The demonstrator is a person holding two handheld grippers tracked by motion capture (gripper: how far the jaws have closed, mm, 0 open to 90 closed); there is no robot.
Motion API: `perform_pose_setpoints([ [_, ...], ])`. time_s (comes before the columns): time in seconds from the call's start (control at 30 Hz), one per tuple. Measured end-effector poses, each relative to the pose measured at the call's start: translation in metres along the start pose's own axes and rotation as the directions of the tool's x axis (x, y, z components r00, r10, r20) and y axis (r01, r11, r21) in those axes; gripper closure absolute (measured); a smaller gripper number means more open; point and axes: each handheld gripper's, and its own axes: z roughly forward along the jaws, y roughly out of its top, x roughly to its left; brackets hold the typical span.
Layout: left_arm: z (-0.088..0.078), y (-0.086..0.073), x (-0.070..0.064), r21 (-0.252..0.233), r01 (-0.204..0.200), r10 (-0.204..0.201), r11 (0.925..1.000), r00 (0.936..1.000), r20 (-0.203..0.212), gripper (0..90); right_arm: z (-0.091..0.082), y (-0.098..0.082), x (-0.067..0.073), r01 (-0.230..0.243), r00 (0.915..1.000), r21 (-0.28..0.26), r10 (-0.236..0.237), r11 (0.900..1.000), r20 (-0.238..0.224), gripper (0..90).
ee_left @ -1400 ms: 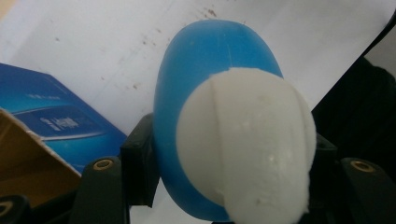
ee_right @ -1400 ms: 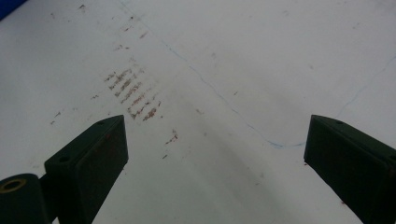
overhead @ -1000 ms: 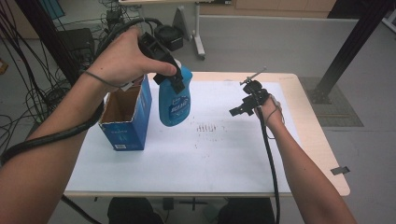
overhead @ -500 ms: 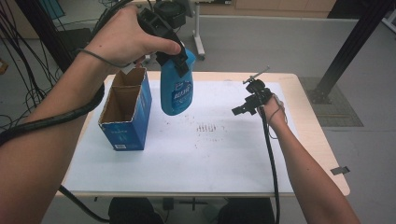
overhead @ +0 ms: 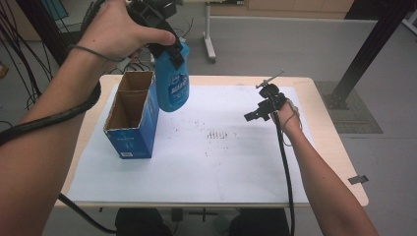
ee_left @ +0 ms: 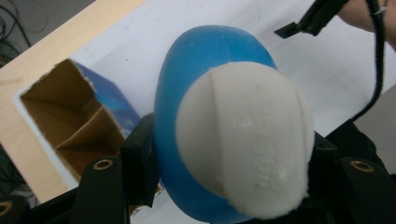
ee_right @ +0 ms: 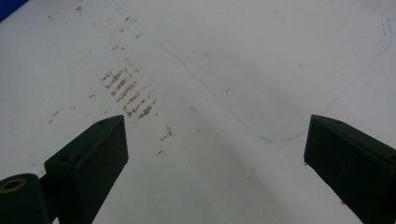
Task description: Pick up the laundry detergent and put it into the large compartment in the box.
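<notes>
— Up at 11 o'clock, what's the left gripper point(overhead: 164, 46) doing?
— Raised arm, wrist bent down, jaws clamped on the blue bottle point(overhead: 173, 83) near its white cap point(ee_left: 243, 140), hanging above the open cardboard box point(overhead: 132, 118).
— And at 3 o'clock?
— Right gripper point(overhead: 256, 114) rests low over the white sheet point(overhead: 221, 162), forearm stretched along the table, both jaws spread wide, nothing between them.

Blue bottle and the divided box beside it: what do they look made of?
Blue bottle: probably smooth, slightly glossy plastic, with a moulded seam showing in the left gripper view; its white cap looks matte plastic. Box: cardboard, with raw brown inner walls, ragged torn top edges and a blue printed outside.
</notes>
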Motion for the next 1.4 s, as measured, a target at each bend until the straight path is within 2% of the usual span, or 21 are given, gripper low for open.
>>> perform_pose_setpoints([
  [0.17, -0.001, -0.006, 0.023, -0.008, 0.085, -0.085, 0.9964, 0.9962, -0.020, 38.3, 0.001, 0.000, -0.001, 0.000, 1.0000, 0.001, 0.000, 1.000, -0.003, 5.8],
  [0.23, -0.001, -0.008, 0.030, 0.000, 0.100, -0.100, 0.9950, 0.9946, -0.028, 38.3, 0.001, 0.000, -0.001, 0.001, 1.0000, 0.000, -0.001, 1.000, -0.003, 5.8],
  [0.4, -0.002, -0.015, 0.053, -0.002, 0.168, -0.168, 0.9857, 0.9851, -0.034, 38.3, 0.001, 0.000, -0.001, 0.004, 1.0000, -0.002, -0.004, 1.000, -0.003, 5.9],
  [0.57, -0.007, -0.023, 0.073, -0.015, 0.239, -0.240, 0.9708, 0.9688, -0.063, 38.3, 0.000, 0.000, -0.002, 0.005, 1.0000, -0.003, -0.005, 1.000, 0.002, 5.9],
  [0.6, -0.009, -0.025, 0.078, -0.023, 0.258, -0.259, 0.9658, 0.9635, -0.067, 38.3, 0.000, 0.000, -0.002, 0.005, 1.0000, -0.002, -0.005, 1.000, 0.003, 5.9],
  [0.63, -0.010, -0.027, 0.081, -0.023, 0.263, -0.264, 0.9646, 0.9622, -0.068, 38.3, -0.001, 0.000, -0.002, 0.005, 1.0000, -0.003, -0.005, 1.000, 0.003, 5.9],
  [0.73, -0.015, -0.032, 0.092, -0.029, 0.297, -0.298, 0.9545, 0.9522, -0.066, 38.3, -0.002, 0.001, -0.002, 0.001, 1.0000, -0.008, -0.001, 1.000, -0.001, 5.8],
  [0.87, -0.023, -0.039, 0.102, -0.043, 0.328, -0.331, 0.9436, 0.9408, -0.075, 38.3, -0.005, 0.003, -0.002, 0.005, 1.0000, -0.014, -0.005, 1.000, 0.002, 5.9],
  [0.93, -0.027, -0.043, 0.106, -0.057, 0.349, -0.353, 0.9353, 0.9315, -0.087, 38.3, -0.006, 0.003, -0.002, 0.005, 1.0000, -0.015, -0.005, 1.000, 0.004, 5.8],
  [1.07, -0.028, -0.047, 0.110, -0.053, 0.369, -0.373, 0.9278, 0.9207, -0.115, 38.3, -0.008, 0.004, -0.001, 0.006, 1.0000, -0.018, -0.006, 1.000, 0.006, 5.8],
  [1.23, -0.025, -0.049, 0.115, -0.050, 0.387, -0.390, 0.9208, 0.9151, -0.102, 38.3, -0.009, 0.004, -0.001, 0.005, 1.0000, -0.022, -0.005, 1.000, 0.005, 5.8],
  [1.33, -0.023, -0.050, 0.116, -0.042, 0.382, -0.384, 0.9233, 0.9175, -0.103, 38.3, -0.010, 0.004, -0.001, 0.005, 1.0000, -0.023, -0.005, 1.000, 0.006, 5.8],
  [1.4, -0.020, -0.050, 0.116, -0.046, 0.386, -0.389, 0.9212, 0.9153, -0.105, 38.3, -0.011, 0.003, -0.002, 0.003, 1.0000, -0.026, -0.003, 1.000, 0.005, 5.8],
])
